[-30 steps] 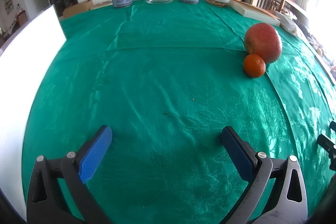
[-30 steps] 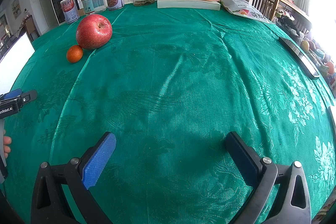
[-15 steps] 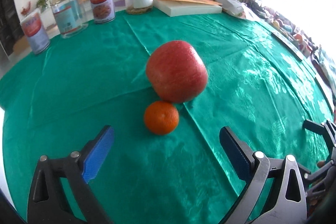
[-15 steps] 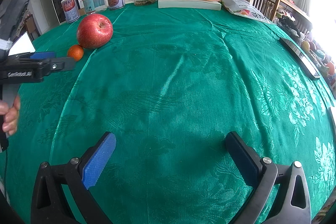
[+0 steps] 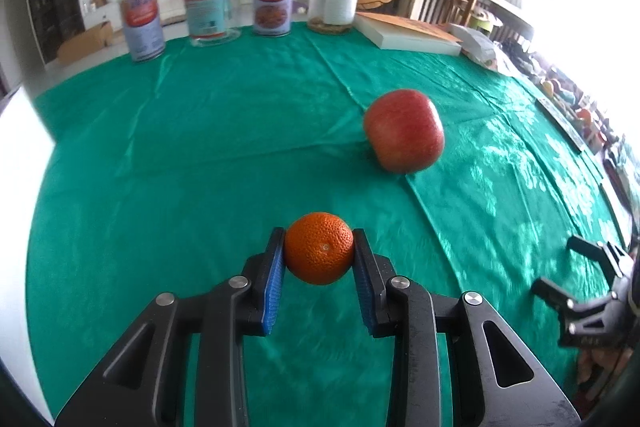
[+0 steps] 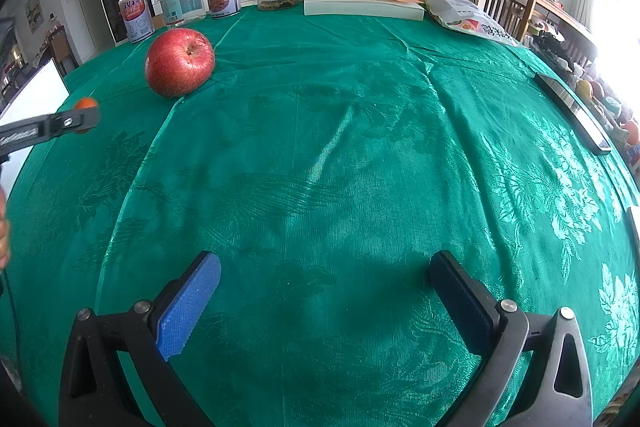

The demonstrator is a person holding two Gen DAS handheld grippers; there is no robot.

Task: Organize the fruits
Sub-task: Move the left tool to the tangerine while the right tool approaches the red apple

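left gripper (image 5: 319,254): clenched on the tangerine (image 5: 319,253), its blue pads pressing the fruit from both sides; the jaws have just been closing onto it
tangerine position: held between the fingertips only, above the green tablecloth (image 5: 200,155), apart from the apple (image 5: 404,136), which sits on the cloth farther off and to the right
right gripper (image 6: 324,287): released, jaws spread wide over bare cloth with nothing between them, well away from both fruits
slip risk: the tangerine is round and its peel is smooth, and the pads catch it near their tips, not deep in the jaws; a quick swing or a tilt of the wrist could, I judge, let it squirt forward and drop
crush risk: the skin is soft, so a harder squeeze could dent or split it
roll risk: if it falls, it would likely roll across the cloth, perhaps toward the table's edge or into the apple
apple risk: the apple rests free on a creased cloth fold; a knock from either gripper could set it rolling toward the tins and jars (image 5: 208,7) at the far side
destination: no bowl or tray for the fruit shows in either view, so where the tangerine should go cannot be told; a misjudged place is itself a hazard
collision risk: the two grippers share the same stretch of table, so a wide carry to the right could clip the idle one
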